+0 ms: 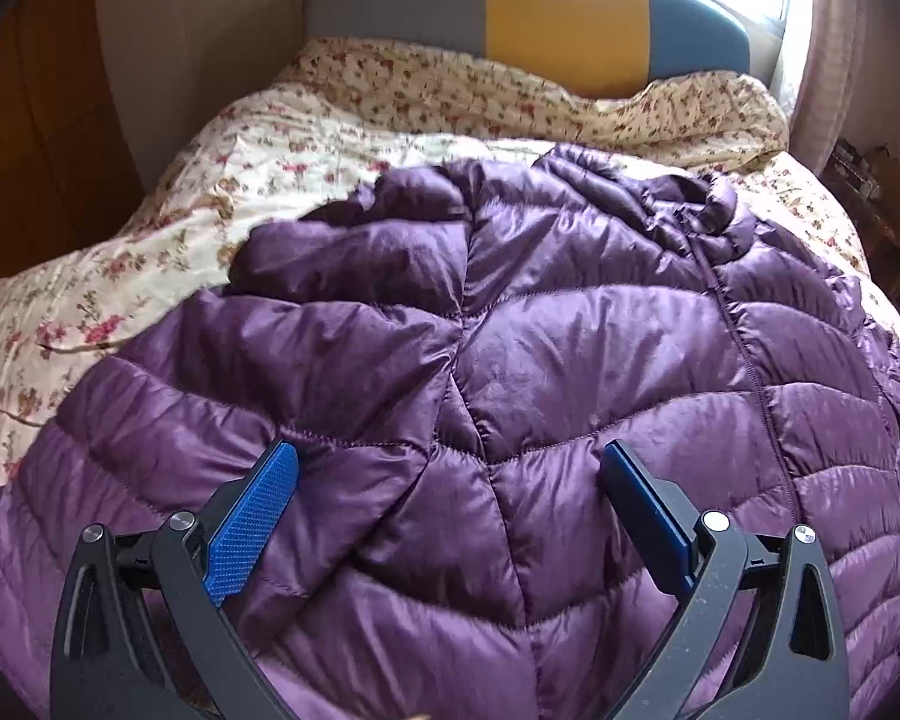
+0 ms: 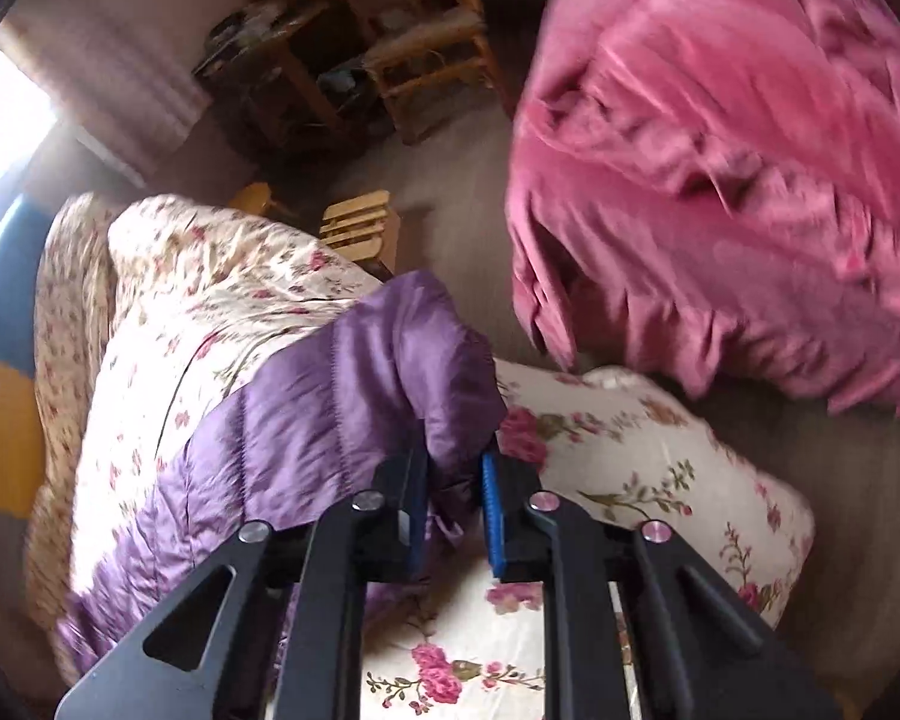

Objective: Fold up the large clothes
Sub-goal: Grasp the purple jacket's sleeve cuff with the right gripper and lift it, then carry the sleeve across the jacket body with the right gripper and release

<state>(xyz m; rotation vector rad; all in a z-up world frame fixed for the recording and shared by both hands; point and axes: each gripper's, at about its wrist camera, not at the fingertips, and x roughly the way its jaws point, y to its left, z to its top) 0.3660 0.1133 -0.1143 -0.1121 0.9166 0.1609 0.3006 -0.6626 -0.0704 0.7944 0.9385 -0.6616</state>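
Purple puffer jacket [image 1: 510, 360] lies spread on the bed [image 1: 150, 228], over a floral quilt [image 2: 630, 438]. Right tool [image 2: 453, 480] pinches a jacket edge [image 2: 414, 384]; left tool [image 1: 450, 462] spread above the quilted front, gripping nothing. Advice: keep the pinch firm, carry the flap across evenly, steady the slippery body with the left. A pink garment [image 2: 720, 180] hangs near; may obstruct.

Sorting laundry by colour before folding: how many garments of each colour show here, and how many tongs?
Purple quilted jacket: 1, its edge pinched in the right tongs
Pink garment: 1, blurred
Tongs: 2; the left tongs are open above the jacket
Total: 4
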